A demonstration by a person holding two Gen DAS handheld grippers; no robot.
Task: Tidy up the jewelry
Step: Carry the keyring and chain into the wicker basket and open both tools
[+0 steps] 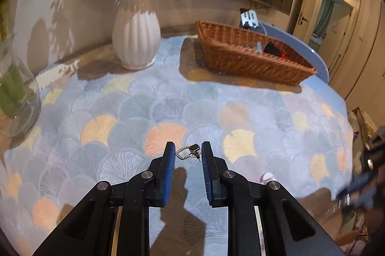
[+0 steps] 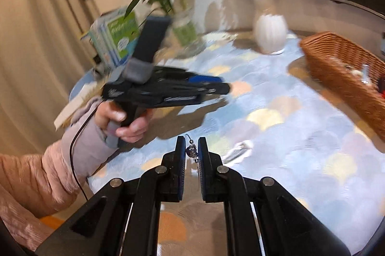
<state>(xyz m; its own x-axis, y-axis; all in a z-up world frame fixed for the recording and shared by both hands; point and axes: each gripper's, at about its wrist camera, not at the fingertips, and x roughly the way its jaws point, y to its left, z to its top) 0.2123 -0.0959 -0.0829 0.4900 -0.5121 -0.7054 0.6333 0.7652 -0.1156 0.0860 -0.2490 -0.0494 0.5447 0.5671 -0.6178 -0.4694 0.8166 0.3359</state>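
Observation:
A silver earring with a black stone (image 1: 190,152) lies on the patterned tablecloth (image 1: 168,106) between the fingertips of my left gripper (image 1: 185,150), which is open around it. My right gripper (image 2: 191,147) is shut on a small silver earring (image 2: 191,150) and holds it above the cloth. A wicker basket (image 1: 250,56) with small items inside stands at the far right; it also shows in the right wrist view (image 2: 344,73). The left gripper (image 2: 216,87) shows in the right wrist view, held by a hand.
A white ribbed vase (image 1: 136,39) with flowers stands at the back. A glass vase (image 1: 16,97) with green stems is at the left. A small white object (image 2: 238,151) lies on the cloth. Books (image 2: 113,36) lean at the table's far left.

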